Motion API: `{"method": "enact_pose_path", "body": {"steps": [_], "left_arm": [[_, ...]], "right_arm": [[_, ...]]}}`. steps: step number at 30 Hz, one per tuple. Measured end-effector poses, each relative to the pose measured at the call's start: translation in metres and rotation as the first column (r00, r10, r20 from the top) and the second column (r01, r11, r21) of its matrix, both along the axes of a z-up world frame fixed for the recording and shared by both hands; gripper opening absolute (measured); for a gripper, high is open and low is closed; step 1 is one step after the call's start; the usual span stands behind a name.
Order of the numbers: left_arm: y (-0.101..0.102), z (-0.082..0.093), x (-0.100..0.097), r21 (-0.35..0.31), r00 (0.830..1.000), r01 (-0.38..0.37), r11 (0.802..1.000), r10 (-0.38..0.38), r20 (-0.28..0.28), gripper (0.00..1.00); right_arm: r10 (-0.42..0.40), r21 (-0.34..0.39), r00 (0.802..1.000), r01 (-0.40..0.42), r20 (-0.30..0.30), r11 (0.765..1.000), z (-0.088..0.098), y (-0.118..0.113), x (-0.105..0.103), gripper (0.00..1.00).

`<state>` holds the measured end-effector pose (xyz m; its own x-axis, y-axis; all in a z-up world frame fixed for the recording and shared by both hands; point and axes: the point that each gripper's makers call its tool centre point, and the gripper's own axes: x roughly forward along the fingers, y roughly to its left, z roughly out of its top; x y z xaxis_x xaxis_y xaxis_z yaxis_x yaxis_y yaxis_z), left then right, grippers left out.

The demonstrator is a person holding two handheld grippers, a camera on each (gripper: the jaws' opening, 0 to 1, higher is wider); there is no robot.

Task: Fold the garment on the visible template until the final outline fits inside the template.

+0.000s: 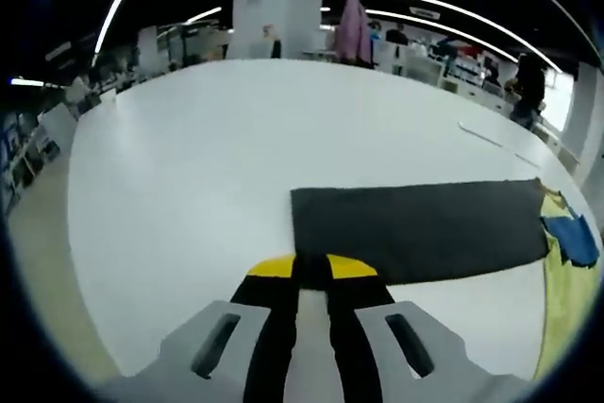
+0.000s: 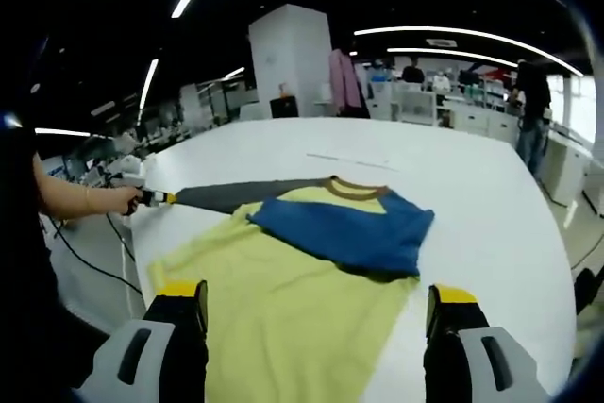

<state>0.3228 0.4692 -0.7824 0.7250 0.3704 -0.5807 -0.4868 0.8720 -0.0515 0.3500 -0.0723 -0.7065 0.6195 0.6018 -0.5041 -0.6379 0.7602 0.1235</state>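
Lying flat on the white bench, the yellow shirt had its near hem cut off by the frame. Its blue sleeve was folded across the chest. The left gripper, fingers pressed together, pinched the end of the grey sleeve. The right gripper hovered above the shirt, fingers spread.
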Motion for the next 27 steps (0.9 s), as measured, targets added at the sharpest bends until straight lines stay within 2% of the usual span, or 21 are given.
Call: {"method": "enact_pose_path", "body": {"steps": [4, 9, 11, 17, 27], "left_arm": [[-0.001, 0.002, 0.002, -0.035, 1.0, -0.004, 0.999, 0.004, 0.007, 0.01], [0.001, 0.003, 0.002, -0.07, 1.0, -0.006, 0.998, 0.007, 0.013, 0.0], [0.002, 0.005, 0.003, -0.084, 0.999, -0.01, 0.996, 0.012, 0.034, 0.0], [0.004, 0.012, 0.007, -0.089, 0.999, -0.001, 0.996, 0.006, 0.053, 0.0], [-0.003, 0.036, 0.024, -0.079, 0.993, 0.033, 0.996, -0.023, 0.12, 0.0]], "right_arm": [[-0.003, 0.002, 1.0, 0.003, 0.001, 1.0, 0.0, 0.001, 0.0, 0.95], [0.003, 0.005, 1.0, -0.003, 0.011, 1.0, 0.002, 0.003, -0.001, 0.96], [0.003, 0.007, 1.0, -0.003, 0.012, 1.0, 0.003, 0.004, -0.001, 0.96], [0.006, 0.012, 1.0, -0.006, 0.011, 1.0, 0.003, 0.005, -0.002, 0.98], [0.006, 0.017, 1.0, -0.006, -0.001, 1.0, 0.001, 0.006, -0.005, 0.99]]}}
